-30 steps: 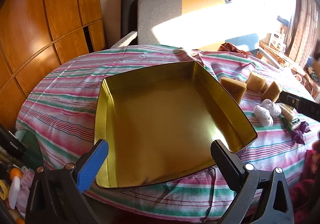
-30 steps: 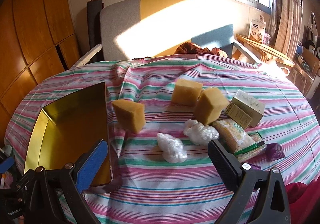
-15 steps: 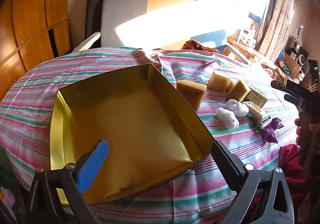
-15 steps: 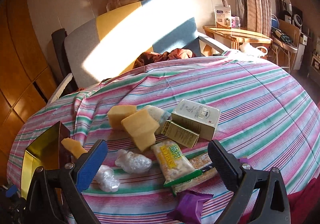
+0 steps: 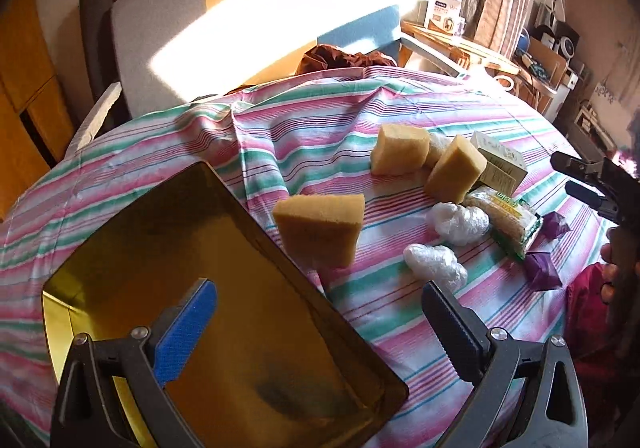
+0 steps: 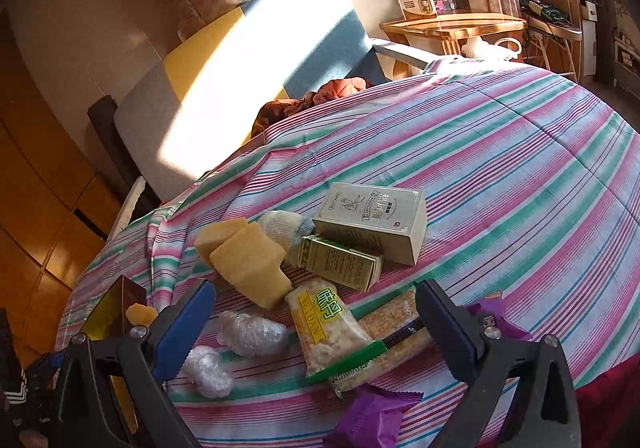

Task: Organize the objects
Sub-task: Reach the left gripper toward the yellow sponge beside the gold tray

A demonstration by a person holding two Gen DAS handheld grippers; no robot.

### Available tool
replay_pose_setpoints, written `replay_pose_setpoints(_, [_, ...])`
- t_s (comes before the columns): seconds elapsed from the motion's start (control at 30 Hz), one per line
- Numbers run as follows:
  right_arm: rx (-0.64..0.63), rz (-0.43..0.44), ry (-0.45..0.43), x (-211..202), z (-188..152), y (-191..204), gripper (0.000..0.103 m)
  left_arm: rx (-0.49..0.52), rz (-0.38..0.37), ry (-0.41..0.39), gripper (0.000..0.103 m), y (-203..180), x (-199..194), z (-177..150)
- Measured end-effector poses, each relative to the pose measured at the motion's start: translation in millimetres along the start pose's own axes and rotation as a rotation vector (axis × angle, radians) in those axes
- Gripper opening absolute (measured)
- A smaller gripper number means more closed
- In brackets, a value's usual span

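Sock (image 6: 285,228) shows plainly only from right tool (image 6: 316,332).

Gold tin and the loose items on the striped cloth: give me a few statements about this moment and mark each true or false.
1. The gold tin has nothing in it. True.
2. The left gripper is shut on a sponge. False: its jaws stand wide open and hold nothing.
3. Three yellow sponge blocks lie on the striped cloth, the nearest sponge beside the tin's wall. True.
4. The right gripper is open, above the snack packet. True.
5. The pale carton lies inside the tin. False: it sits on the cloth, behind the small green box.
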State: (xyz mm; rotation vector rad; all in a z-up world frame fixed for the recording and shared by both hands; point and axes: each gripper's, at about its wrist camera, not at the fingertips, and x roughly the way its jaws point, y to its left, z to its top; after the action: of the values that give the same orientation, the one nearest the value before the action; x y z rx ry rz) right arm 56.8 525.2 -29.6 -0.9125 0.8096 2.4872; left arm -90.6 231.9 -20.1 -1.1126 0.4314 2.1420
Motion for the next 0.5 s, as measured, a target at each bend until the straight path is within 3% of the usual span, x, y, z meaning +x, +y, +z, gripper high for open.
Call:
replay_pose_setpoints(0.23, [0.031,0.025,-0.013,-2,2,-6,0.102,0.099,0.036,0.064,0.103,-6,46,37])
replay_pose_setpoints(0.43, [0.111,0.032,-0.041,-7,8,-22,0.102,0.169,0.084,0.109,0.102,-12,75,49])
replay_pose_setpoints(0.47, [0.132,0.031,-0.053,-9,9,-26,0.102,0.179,0.083,0.117,0.099,-13,79,49])
replay_pose_setpoints(0.5, [0.156,0.027,-0.065,-11,10,-32,0.102,0.188,0.087,0.123,0.086,-15,83,49])
